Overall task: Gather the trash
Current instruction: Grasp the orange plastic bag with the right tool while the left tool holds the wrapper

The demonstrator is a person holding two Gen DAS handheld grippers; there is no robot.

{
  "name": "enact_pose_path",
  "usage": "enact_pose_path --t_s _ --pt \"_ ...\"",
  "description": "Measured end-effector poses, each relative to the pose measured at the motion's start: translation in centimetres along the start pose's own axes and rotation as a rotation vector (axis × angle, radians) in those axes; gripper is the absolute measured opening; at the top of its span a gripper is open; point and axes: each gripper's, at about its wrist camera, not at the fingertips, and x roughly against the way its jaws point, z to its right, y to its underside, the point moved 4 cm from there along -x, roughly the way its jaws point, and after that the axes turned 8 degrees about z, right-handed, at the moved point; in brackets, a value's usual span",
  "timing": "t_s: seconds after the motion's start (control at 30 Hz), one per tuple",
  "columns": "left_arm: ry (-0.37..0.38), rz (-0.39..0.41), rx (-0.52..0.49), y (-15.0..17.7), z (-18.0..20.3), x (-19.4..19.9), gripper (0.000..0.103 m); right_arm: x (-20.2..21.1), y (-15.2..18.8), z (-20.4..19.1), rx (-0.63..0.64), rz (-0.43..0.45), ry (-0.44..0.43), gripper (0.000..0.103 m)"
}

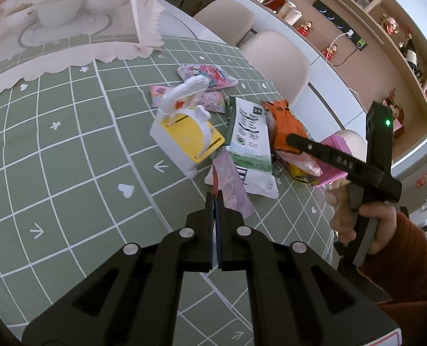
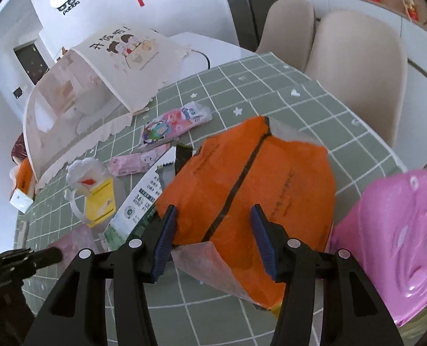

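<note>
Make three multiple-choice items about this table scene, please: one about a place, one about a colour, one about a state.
1. Where is the yellow-and-white box relative to the white-and-green packet in the left wrist view?
A. to its left
B. to its right
C. on top of it

2. What colour is the wrapper under the right gripper?
A. blue
B. orange
C. black

3. How do the jaws of the left gripper stand?
A. wide open
B. shut
C. closed around a cup

Answers:
1. A, the box lies left of the packet on the green checked tablecloth.
2. B, an orange wrapper with a dark seam fills the space between the open jaws.
3. B, the two blue pads meet with no gap.
</note>
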Motion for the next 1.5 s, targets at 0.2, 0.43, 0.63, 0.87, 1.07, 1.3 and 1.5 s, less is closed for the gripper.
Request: enact_pose_path --t_s 0.2,0.43,0.63,0.87,1.07,1.3,1.5 --pt "0.001 -0.007 0.027 0.1 -0.4 -0.2 0.001 0.8 0.1 -1.6 0.096 0.008 0.04 0.05" --pt "0.011 -0.013 0.031 0.4 0.1 -0.3 0.001 1.1 -1.2 -2.9 0.153 0.045 0.047 0.05" --pt "0.011 -0.01 0.046 0.4 0.0 -0.3 0.001 -1.0 -2.3 -1.8 0.073 -0.017 0.041 0.05" --pt "0.011 0.0 0.082 0.3 -0.7 0.2 0.001 -0.4 -0.8 -0.8 0.049 -0.073 0.005 0.034" --pt "0.036 0.032 0.069 -0.7 0.3 1.0 0.001 4.8 -1.3 -2.9 0.142 0.03 -0.012 0.024" --pt "0.043 0.102 -0.016 -3.5 3.6 2.7 0.001 9.6 -2.5 -3.8 0.187 0.116 -0.023 0.023" --pt "0.038 0.144 -0.107 -5.5 7.0 3.9 0.001 13.8 -3.5 -3.8 0.22 0.208 -0.009 0.021"
